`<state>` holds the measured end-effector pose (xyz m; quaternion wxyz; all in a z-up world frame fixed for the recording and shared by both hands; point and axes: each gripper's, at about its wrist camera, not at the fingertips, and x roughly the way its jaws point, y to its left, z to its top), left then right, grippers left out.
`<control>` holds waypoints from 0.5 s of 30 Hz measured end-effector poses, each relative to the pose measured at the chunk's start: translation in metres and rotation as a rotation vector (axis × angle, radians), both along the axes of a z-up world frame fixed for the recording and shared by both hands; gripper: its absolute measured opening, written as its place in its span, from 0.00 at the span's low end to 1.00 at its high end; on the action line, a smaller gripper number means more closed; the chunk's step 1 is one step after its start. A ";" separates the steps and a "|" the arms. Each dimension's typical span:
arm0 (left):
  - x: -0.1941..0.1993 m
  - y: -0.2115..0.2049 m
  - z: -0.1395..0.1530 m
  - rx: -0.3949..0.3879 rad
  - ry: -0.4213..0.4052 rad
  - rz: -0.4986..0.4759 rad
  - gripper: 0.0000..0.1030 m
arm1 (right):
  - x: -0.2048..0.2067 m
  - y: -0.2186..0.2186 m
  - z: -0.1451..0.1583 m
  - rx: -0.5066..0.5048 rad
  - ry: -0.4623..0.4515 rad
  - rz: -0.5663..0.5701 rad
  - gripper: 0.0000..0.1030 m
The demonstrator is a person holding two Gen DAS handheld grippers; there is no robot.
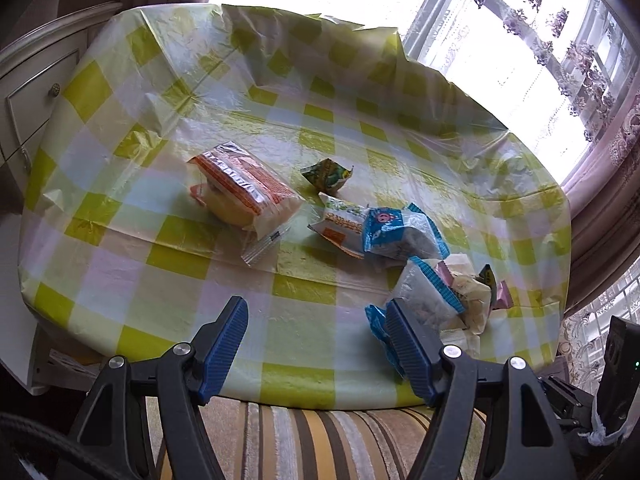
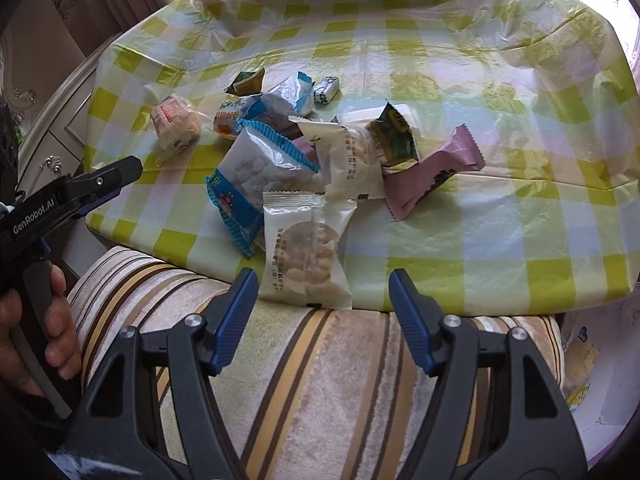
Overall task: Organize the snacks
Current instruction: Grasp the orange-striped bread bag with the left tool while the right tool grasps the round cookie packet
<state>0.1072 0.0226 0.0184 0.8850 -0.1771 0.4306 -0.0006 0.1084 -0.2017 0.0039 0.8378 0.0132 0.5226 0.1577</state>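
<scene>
I am holding my left gripper (image 1: 316,326) and right gripper (image 2: 322,294) with jaws spread and empty, hovering at the table (image 2: 500,272) edge; the snack pile (image 2: 288,160) is lying just ahead.

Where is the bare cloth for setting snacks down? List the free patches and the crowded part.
Free: the checked tablecloth right of the pink wrapper, out to the table's right edge; the far stretch toward the window; and the near-left corner below the orange-striped packet. Crowded: the heap around the blue-edged packets.
</scene>
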 end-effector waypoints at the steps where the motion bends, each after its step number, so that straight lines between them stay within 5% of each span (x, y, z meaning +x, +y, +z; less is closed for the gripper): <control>1: 0.002 0.004 -0.001 -0.004 0.004 0.008 0.70 | 0.003 0.003 -0.003 -0.002 0.010 0.004 0.69; 8: 0.030 0.029 -0.005 0.004 0.022 0.088 0.78 | 0.011 0.014 -0.014 -0.021 0.035 0.031 0.69; 15: 0.073 0.066 -0.018 -0.088 0.070 0.207 0.80 | 0.018 0.015 -0.021 -0.005 0.052 0.029 0.68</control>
